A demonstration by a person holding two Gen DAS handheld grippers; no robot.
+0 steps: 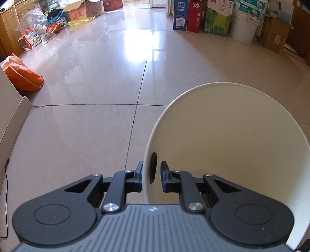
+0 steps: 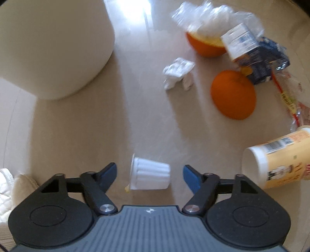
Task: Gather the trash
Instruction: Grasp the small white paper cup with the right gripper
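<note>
My left gripper (image 1: 152, 168) is shut on the wall of a cream trash bin (image 1: 232, 145), one finger outside and one inside by its handle hole. In the right wrist view the same bin (image 2: 54, 48) stands at the upper left. My right gripper (image 2: 150, 171) points down at the floor, open, with a small white ribbed cup (image 2: 153, 177) lying on its side between the fingers, untouched. Further off lie a crumpled tissue (image 2: 178, 72), two orange halves (image 2: 233, 95), a blue carton (image 2: 257, 58), a clear plastic bag (image 2: 209, 15) and a large yellow paper cup (image 2: 279, 162).
Pale tiled floor. An orange bag (image 1: 23, 75) and a white panel (image 1: 11, 116) sit at the left, with a black cable (image 1: 5, 193) along it. Boxes (image 1: 193, 17) and a white bucket (image 1: 244, 29) line the far wall. White quilted cloth (image 2: 7, 186) shows beside my right gripper.
</note>
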